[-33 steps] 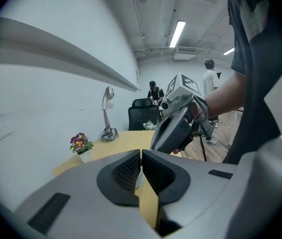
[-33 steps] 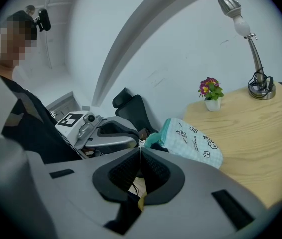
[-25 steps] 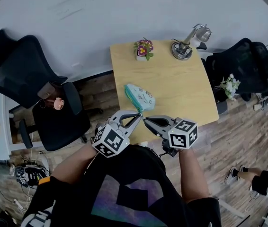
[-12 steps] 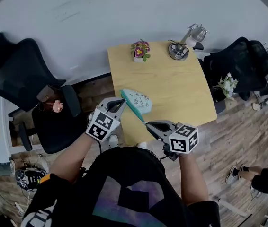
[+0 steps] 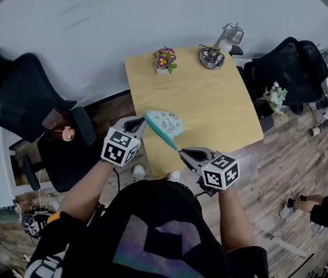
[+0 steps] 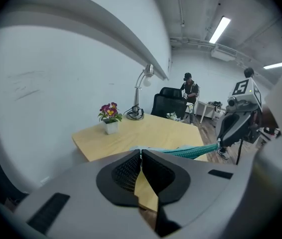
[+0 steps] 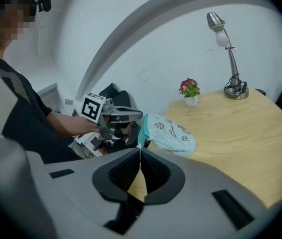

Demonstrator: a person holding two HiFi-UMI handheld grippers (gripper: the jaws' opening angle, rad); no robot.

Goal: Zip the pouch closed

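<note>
Pouch [image 5: 167, 123], pale mint with small dark prints, stretched between the two grippers over the near left corner of the bench [image 5: 210, 106], toward 7 o'clock on its top in the head view; resting on the wood or just clear of it, impossible to tell. Teal zip edge [image 5: 161, 133] pulled taut in a straight line from 10 o'clock down to 4 o'clock. At the 10 o'clock end, left gripper [image 5: 143, 119], fingers [image 6: 126, 172] pressed together with no gap, pinching the pouch's corner, teal edge running off toward 3 o'clock in the left gripper view. At the 4 o'clock end, right gripper [image 5: 179, 150], fingers [image 7: 156, 173] likewise closed tight on the tip of the zip edge; on the slider or on the fabric beside it, too small to tell. In the right gripper view, pouch body bulging toward 1 o'clock of the fingertips, left gripper just beyond at 11 o'clock. Well apart from the pouch, at the bench's far edge: flower pot [image 5: 164, 61] at 12 o'clock, desk lamp [image 5: 213, 54] at 1 o'clock. Black office chair [image 5: 33, 109] off the bench at 9 o'clock, second chair [image 5: 285, 68] at 2 o'clock, both on the wooden floor [image 5: 291, 161].
</note>
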